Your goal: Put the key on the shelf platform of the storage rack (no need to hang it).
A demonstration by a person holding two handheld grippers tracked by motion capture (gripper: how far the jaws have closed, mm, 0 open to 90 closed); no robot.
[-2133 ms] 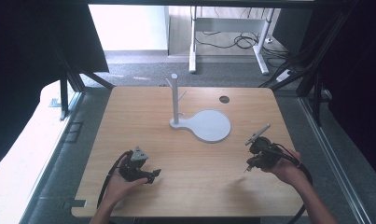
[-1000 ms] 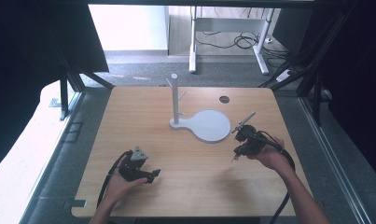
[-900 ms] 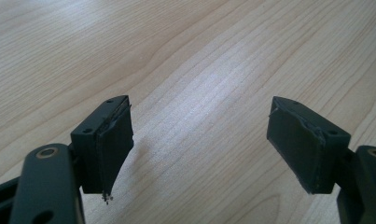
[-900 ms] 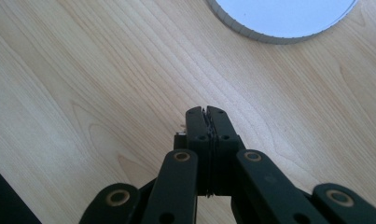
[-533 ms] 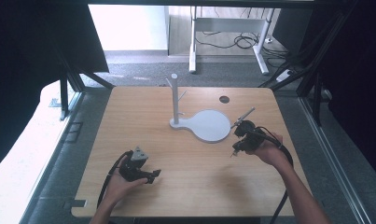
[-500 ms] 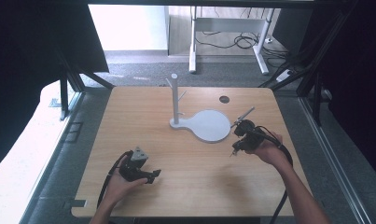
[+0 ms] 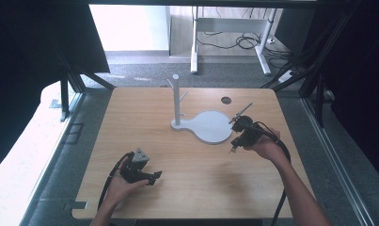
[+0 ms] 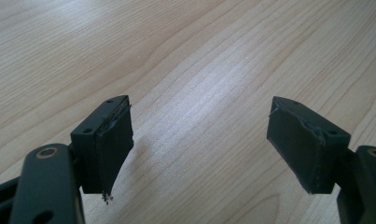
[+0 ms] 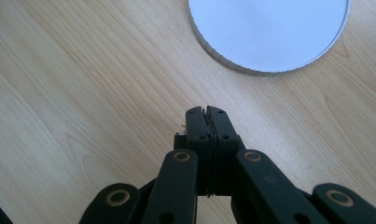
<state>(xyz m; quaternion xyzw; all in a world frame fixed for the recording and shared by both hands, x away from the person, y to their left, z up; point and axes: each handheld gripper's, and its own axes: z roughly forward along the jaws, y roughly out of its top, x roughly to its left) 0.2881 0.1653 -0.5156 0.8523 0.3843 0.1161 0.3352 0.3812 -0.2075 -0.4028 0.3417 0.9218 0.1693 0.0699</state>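
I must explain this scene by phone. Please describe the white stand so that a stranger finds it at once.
On the wooden table, look at the middle of the far half. The white stand has a flat round plate and a thin upright post with short pegs; nothing else on the table is white.

— What sits on the tabletop?
— A white stand: an upright post with short pegs angling off near its top, fixed on a flat base whose round disc lies toward the right. The disc's ribbed edge is seen close up in the right gripper view.
— Anything else in the wood?
— A small dark round hole near the far edge, right of the post.
— And beyond the tabletop?
— Grey floor, the white legs of another table and loose black cables on the floor between them. A pale, bright surface runs along the left side.
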